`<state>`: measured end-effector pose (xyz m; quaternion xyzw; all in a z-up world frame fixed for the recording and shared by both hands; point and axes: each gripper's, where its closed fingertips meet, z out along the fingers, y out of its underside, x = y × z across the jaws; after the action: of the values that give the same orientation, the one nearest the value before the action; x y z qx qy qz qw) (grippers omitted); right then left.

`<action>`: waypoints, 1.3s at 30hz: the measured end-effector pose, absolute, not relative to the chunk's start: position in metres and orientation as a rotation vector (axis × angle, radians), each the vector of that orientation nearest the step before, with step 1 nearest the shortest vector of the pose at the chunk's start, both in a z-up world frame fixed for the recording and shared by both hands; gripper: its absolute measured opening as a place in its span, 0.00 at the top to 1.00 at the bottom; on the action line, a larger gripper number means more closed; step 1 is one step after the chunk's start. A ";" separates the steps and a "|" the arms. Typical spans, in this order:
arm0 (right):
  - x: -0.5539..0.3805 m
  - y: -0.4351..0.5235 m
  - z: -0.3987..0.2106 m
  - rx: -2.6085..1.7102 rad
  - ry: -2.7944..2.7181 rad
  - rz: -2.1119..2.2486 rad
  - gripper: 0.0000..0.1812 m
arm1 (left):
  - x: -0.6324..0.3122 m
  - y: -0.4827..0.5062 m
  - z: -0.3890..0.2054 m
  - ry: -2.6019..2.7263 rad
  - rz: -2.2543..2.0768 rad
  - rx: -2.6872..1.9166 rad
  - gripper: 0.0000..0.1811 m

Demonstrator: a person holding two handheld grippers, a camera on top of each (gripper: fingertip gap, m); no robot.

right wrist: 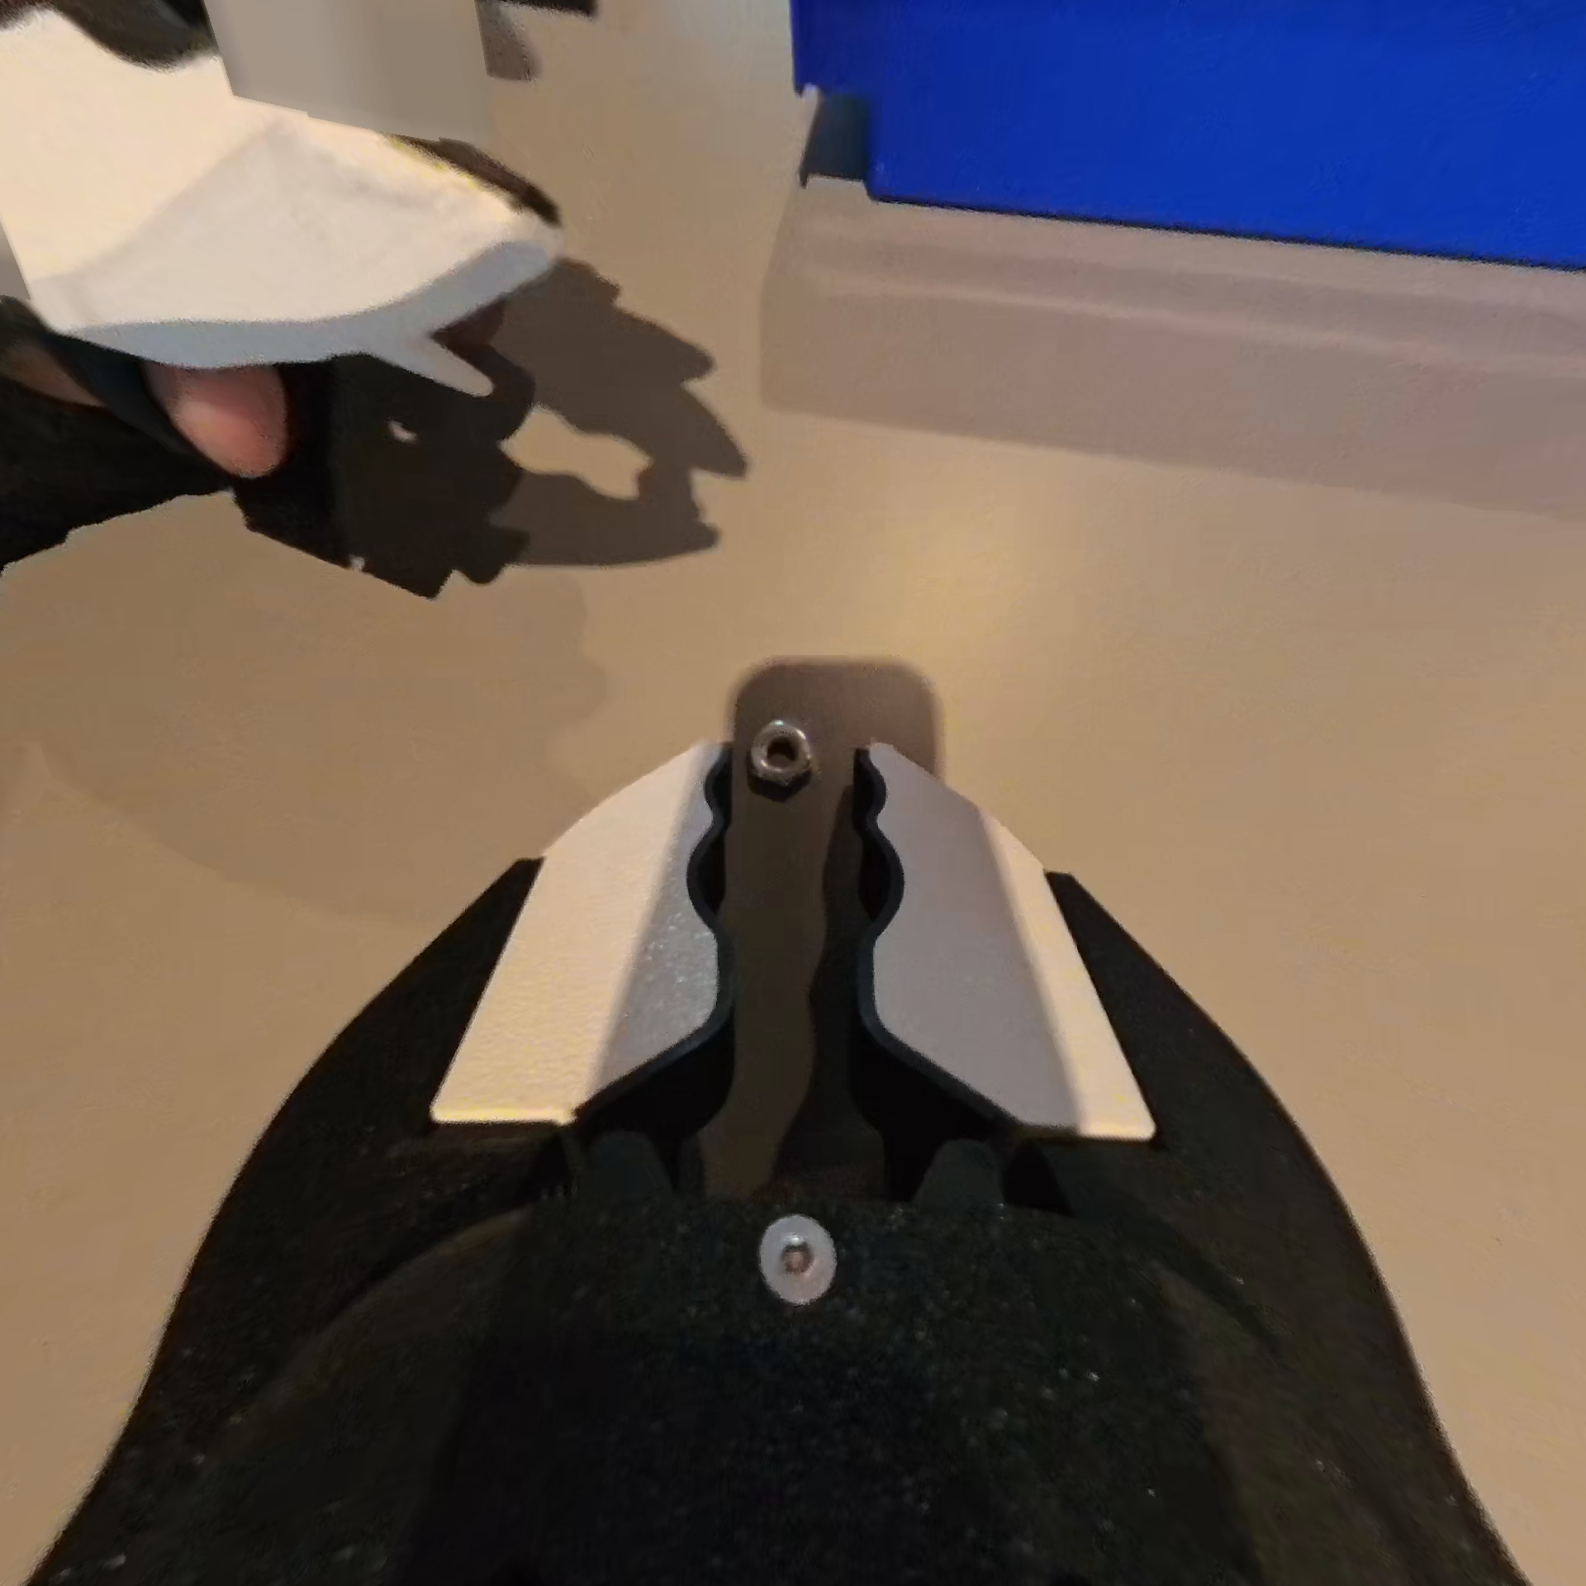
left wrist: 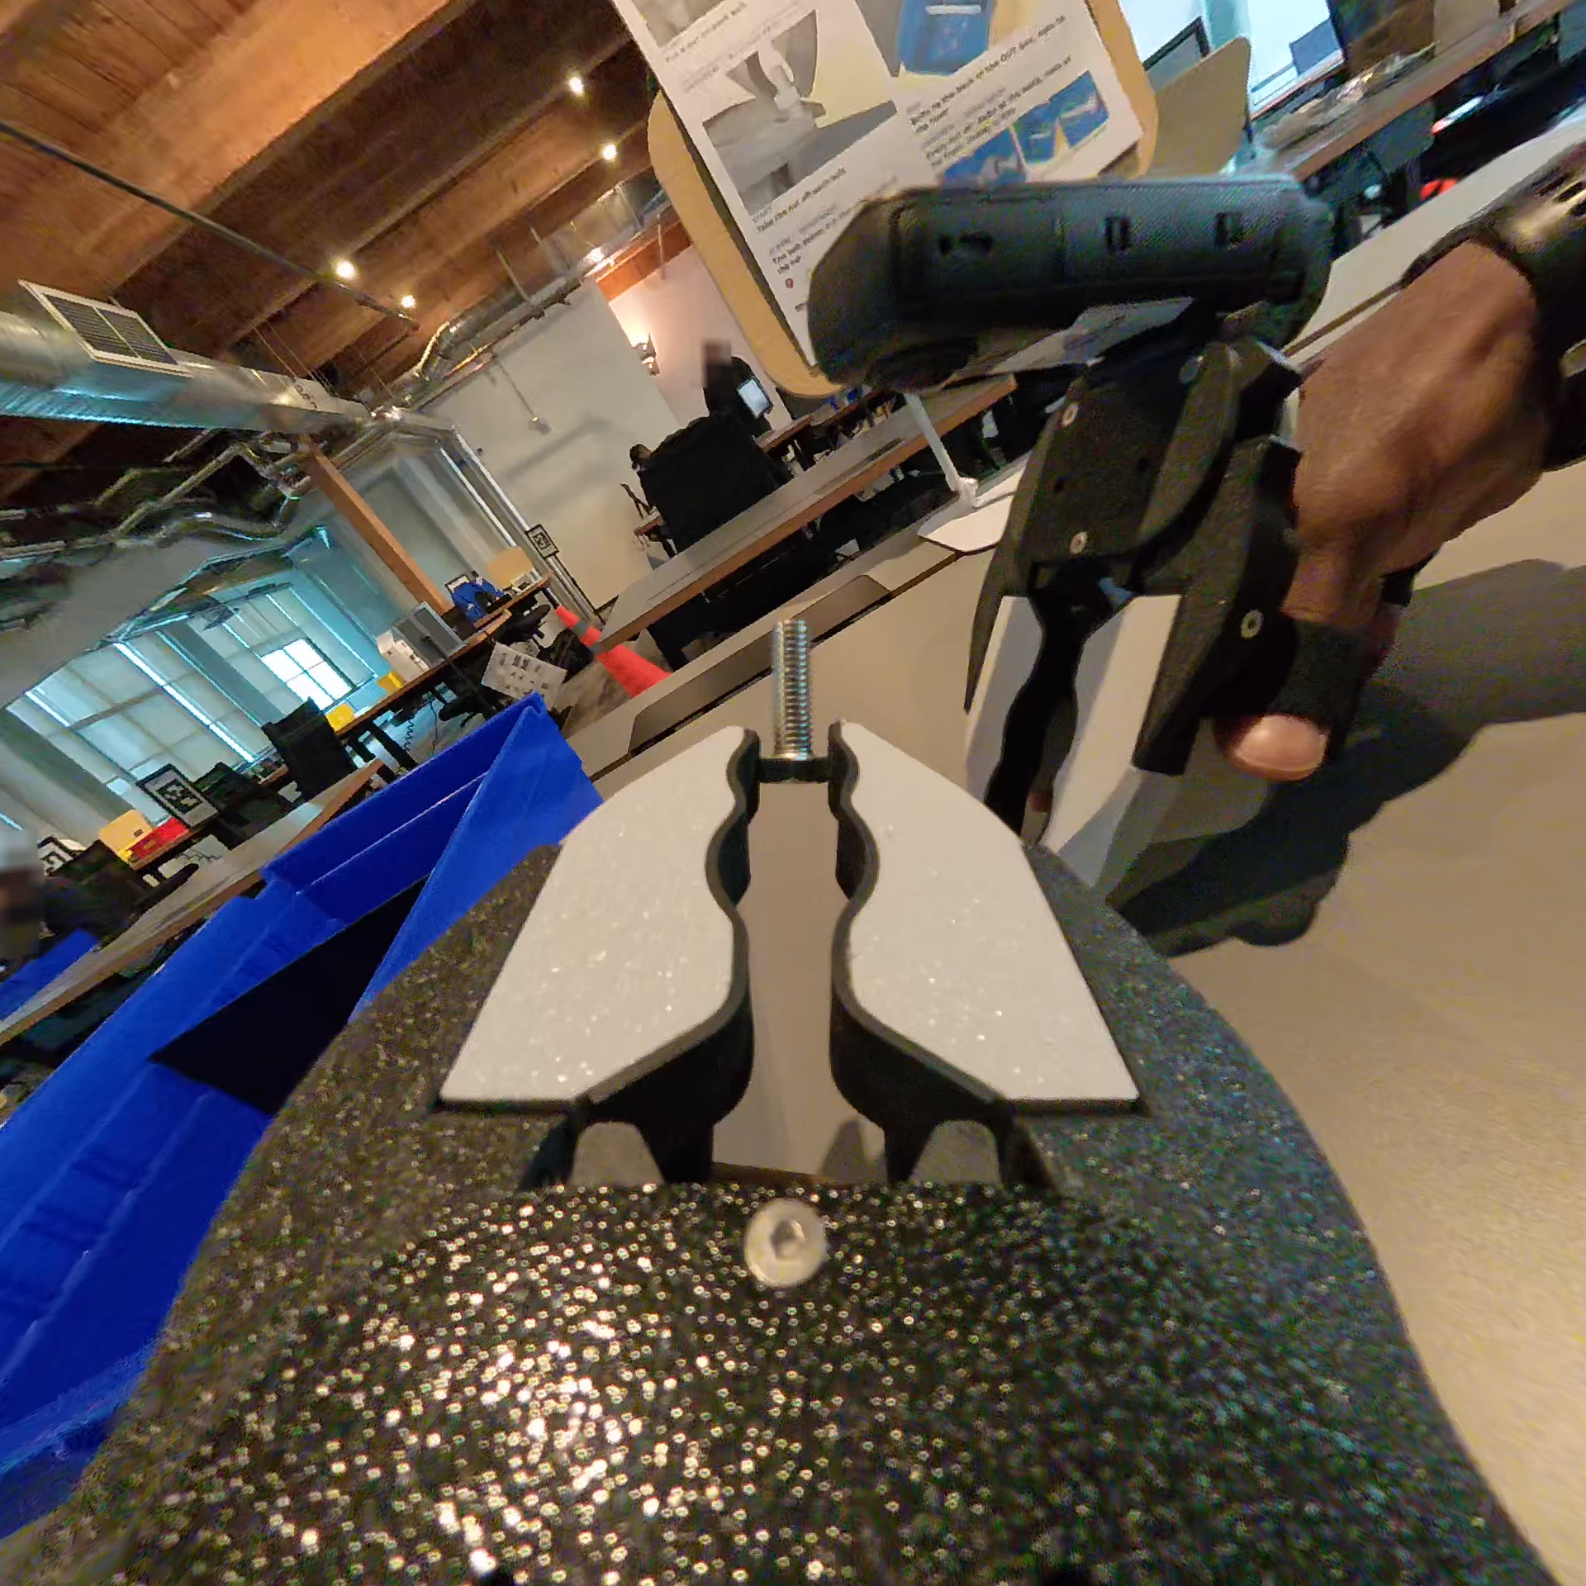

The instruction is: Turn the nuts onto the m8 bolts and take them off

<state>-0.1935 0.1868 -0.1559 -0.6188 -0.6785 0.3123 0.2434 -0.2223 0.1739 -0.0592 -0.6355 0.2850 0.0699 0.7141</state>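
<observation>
Beige table is shown bare around the hex nut, which should be centred between the parted fingers of the right gripper before closing, while the bolt is held upright, clamped in the left gripper.

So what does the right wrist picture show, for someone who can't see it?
The right gripper, its two fingers open, points down at a small metal nut that lies on the beige table between the fingertips. The left gripper hovers at the upper left, and a blue bin stands at the upper right.
</observation>
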 end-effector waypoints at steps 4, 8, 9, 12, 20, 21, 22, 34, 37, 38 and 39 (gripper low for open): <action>-0.195 0.188 -0.159 -1.693 -1.880 0.827 0.84 | -0.223 0.171 -0.061 0.625 0.145 -1.416 0.92; -0.197 0.187 -0.162 -1.688 -1.902 0.783 0.85 | -0.222 0.169 -0.063 0.626 0.139 -1.427 0.92; -0.197 0.188 -0.163 -1.688 -1.899 0.771 0.86 | -0.222 0.169 -0.064 0.629 0.137 -1.431 0.92; -0.199 0.188 -0.163 -1.688 -1.889 0.744 0.92 | -0.222 0.170 -0.068 0.638 0.145 -1.445 0.92; -0.186 0.185 -0.148 -1.653 -1.721 0.753 0.92 | -0.219 0.171 -0.071 0.656 0.154 -1.458 0.92; -0.181 0.183 -0.138 -1.636 -1.648 0.809 0.92 | -0.218 0.172 -0.072 0.661 0.152 -1.460 0.92; -0.173 0.180 -0.127 -1.610 -1.573 0.868 0.92 | -0.215 0.172 -0.072 0.672 0.147 -1.459 0.92; -0.010 0.177 -0.009 -1.201 -0.918 0.906 0.92 | -0.051 0.229 -0.023 1.124 0.220 -1.183 0.92; 0.020 0.180 -0.006 -1.209 -0.849 0.771 0.92 | -0.016 0.245 -0.032 1.096 0.304 -1.072 0.92; 0.029 0.181 -0.006 -1.216 -0.829 0.749 0.92 | -0.008 0.246 -0.039 1.100 0.324 -1.052 0.92; 0.037 0.182 -0.005 -1.222 -0.807 0.745 0.92 | -0.002 0.246 -0.046 1.130 0.353 -1.036 0.92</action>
<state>0.0369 0.1815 -0.0054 -0.5446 -0.3597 0.3320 0.6810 -0.0020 0.2456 -0.0458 -0.4661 0.5084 0.1588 0.7065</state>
